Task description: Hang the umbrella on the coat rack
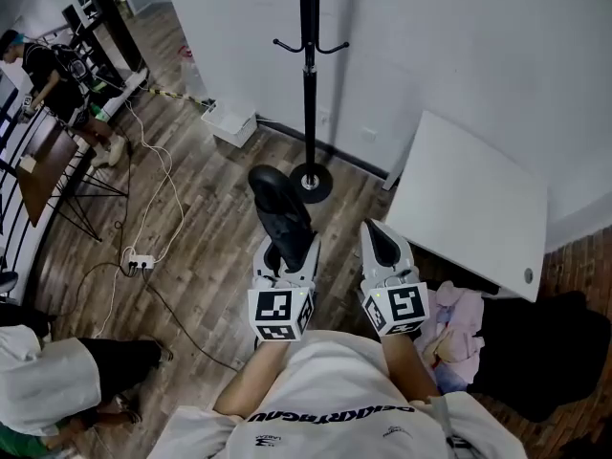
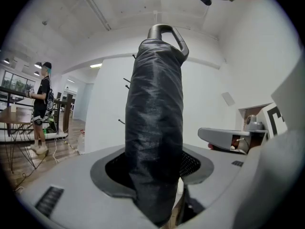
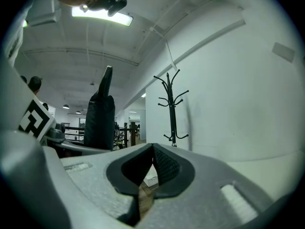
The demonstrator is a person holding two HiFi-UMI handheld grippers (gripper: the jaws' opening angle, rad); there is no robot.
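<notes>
A folded black umbrella [image 1: 279, 206] in its sleeve stands upright in my left gripper [image 1: 287, 256], whose jaws are shut on its lower part. In the left gripper view the umbrella [image 2: 155, 128] fills the middle, its loop handle [image 2: 167, 33] at the top. The black coat rack [image 1: 309, 75] stands ahead by the white wall, its round base [image 1: 312, 182] just beyond the umbrella. My right gripper [image 1: 382, 244] is beside the left one, shut and holding nothing. The right gripper view shows the coat rack [image 3: 171, 104] ahead and the umbrella [image 3: 100, 118] to the left.
A white table [image 1: 473, 204] stands to the right, with pink cloth [image 1: 457, 328] below its near edge. Cables and a power strip [image 1: 140, 261] lie on the wood floor at left. A person [image 1: 43, 75] stands far left by a desk [image 1: 43, 175]; another crouches at lower left.
</notes>
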